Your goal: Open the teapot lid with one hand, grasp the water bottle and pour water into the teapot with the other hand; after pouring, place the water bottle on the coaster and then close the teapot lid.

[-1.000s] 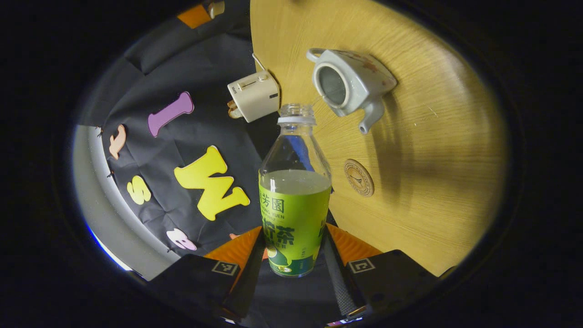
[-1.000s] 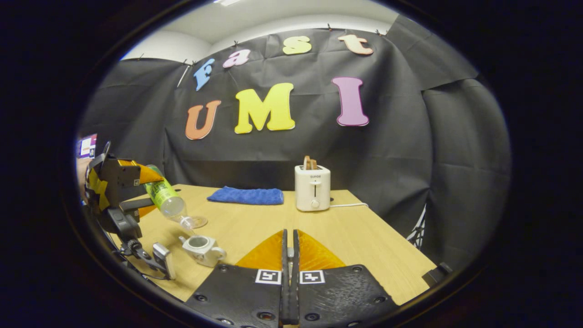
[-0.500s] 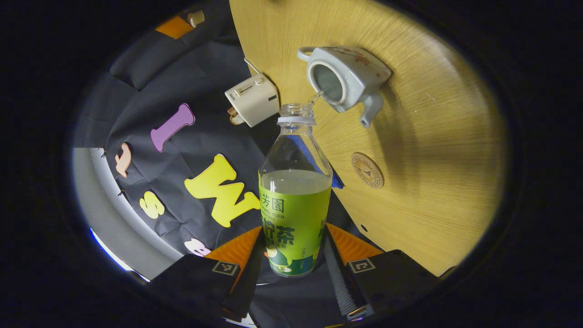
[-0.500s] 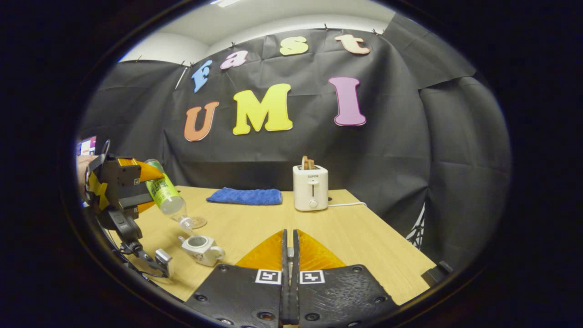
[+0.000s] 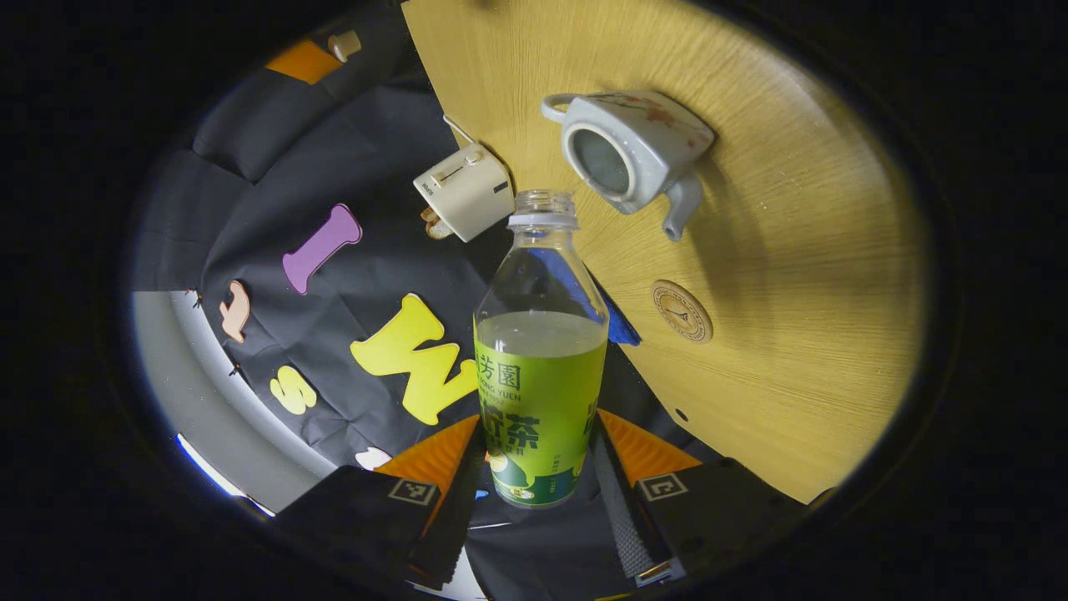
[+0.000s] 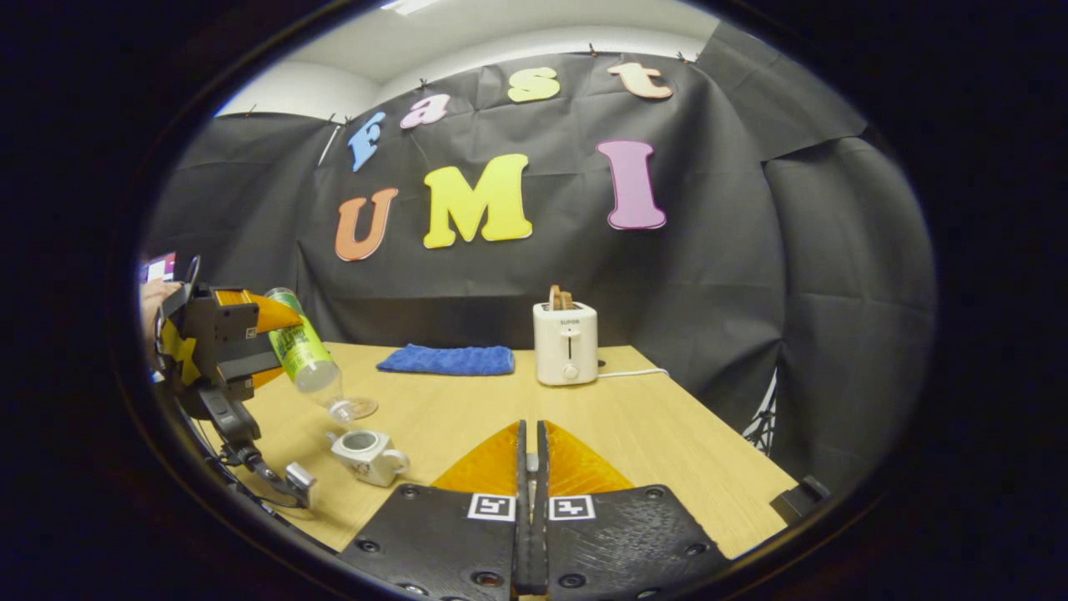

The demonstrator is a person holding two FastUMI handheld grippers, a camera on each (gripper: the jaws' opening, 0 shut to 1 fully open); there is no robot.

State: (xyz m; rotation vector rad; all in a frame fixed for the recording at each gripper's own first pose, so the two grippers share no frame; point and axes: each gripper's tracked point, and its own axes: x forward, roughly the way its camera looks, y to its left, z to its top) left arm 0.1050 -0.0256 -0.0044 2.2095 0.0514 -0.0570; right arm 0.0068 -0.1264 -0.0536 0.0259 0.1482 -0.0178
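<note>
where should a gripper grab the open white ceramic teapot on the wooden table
Probably by the loop handle of the white ceramic teapot, coming from the side opposite its spout. The pot stands upright and lidless, and the handle juts clear of the body, so fingers can close across it.

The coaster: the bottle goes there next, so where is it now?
In the left gripper view the coaster lies bare on the table, just beyond the teapot spout and right of the held water bottle.
</note>
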